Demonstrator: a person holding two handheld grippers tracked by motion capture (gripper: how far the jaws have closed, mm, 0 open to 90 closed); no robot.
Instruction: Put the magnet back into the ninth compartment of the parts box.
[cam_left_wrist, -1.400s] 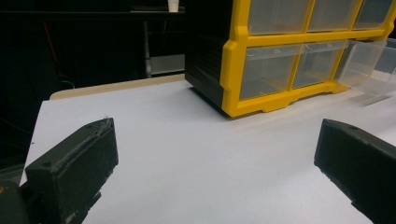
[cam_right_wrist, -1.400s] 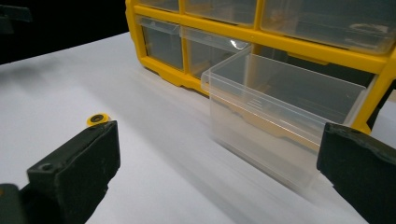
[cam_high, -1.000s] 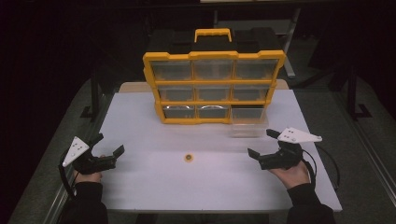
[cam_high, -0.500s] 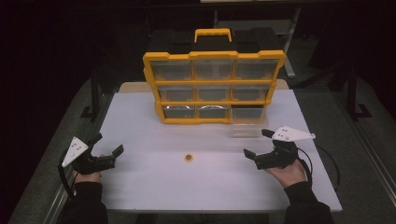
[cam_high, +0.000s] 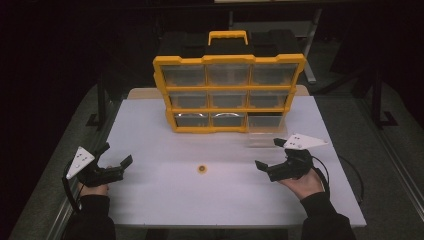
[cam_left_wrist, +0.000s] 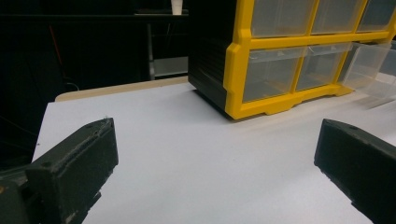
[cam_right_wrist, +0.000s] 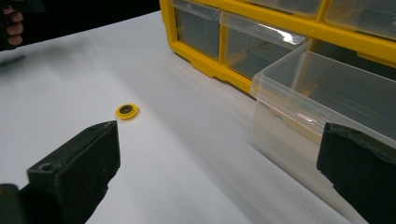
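The right claw (cam_high: 271, 158) has slid a little toward the middle of the tabletop (cam_high: 150, 200) since the earlier frames, while the left claw (cam_high: 116, 154) has barely shifted. Both claws stand wide open and hold nothing. From the right claw outward, the small yellow ring (cam_high: 202, 169) lies flat on the bare tabletop between the 2 claws, nearer the right one; in the right gripper view the ring (cam_right_wrist: 126, 111) sits ahead and to the left of the jaws. Because the ring is thin and flat, the jaws could probably skid over it or flick it away if they close too high. Just beside the right claw, the clear drawer (cam_right_wrist: 327, 112) stands pulled out of the yellow organizer (cam_high: 229, 92), and a careless swing could knock it.
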